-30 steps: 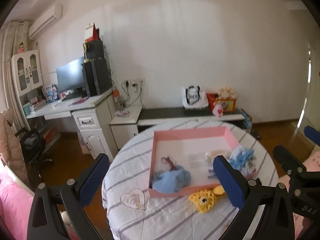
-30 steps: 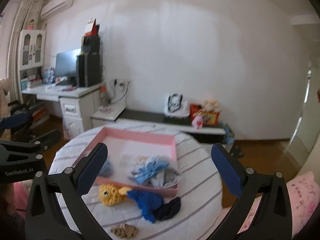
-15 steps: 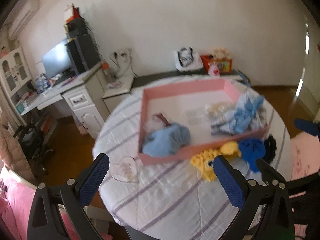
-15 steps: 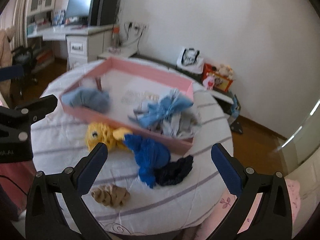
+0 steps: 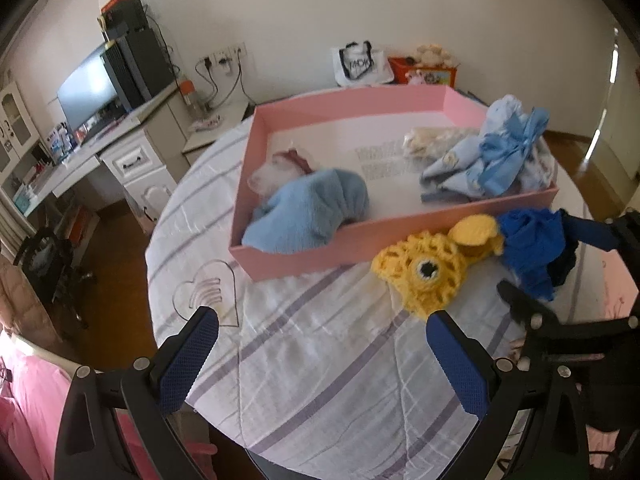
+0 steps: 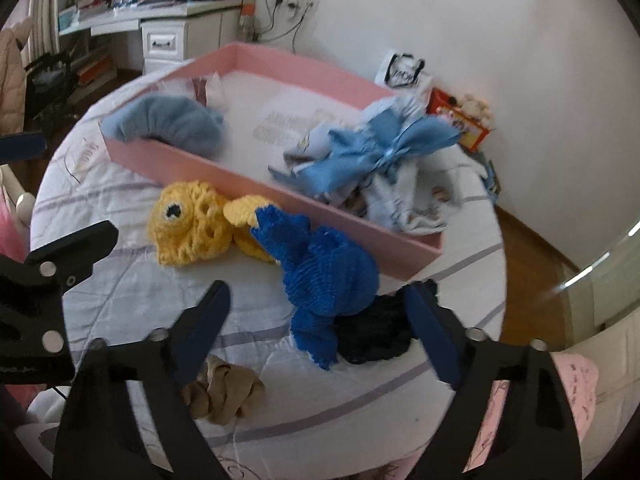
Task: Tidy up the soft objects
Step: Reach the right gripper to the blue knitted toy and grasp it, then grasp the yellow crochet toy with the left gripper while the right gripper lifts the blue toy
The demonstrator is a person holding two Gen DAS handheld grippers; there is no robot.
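A pink tray (image 5: 304,258) (image 6: 248,184) sits on a round striped table. Inside lie a light blue fleece bundle (image 5: 308,212) (image 6: 168,124) and a pile of pale blue cloths (image 5: 492,156) (image 6: 372,152). In front of the tray lie a yellow crocheted toy (image 5: 428,268) (image 6: 192,228), a royal blue knit piece (image 5: 528,244) (image 6: 324,272), a dark navy piece (image 6: 376,336) and a tan knotted cloth (image 6: 220,392). My left gripper (image 5: 320,364) is open and empty above the near table. My right gripper (image 6: 320,344) is open, its jaws either side of the blue and navy pieces.
The table's striped cloth (image 5: 320,360) bears a clear heart-shaped dish (image 5: 206,292). A white desk with a monitor (image 5: 92,92) stands at the far left. A low bench with a bag (image 5: 360,64) and toy box runs along the wall. Pink bedding (image 5: 32,400) lies at the near left.
Both grippers have dropped and tilted down toward the table. The right gripper has closed in on the blue and navy pieces. Both stay open and empty.
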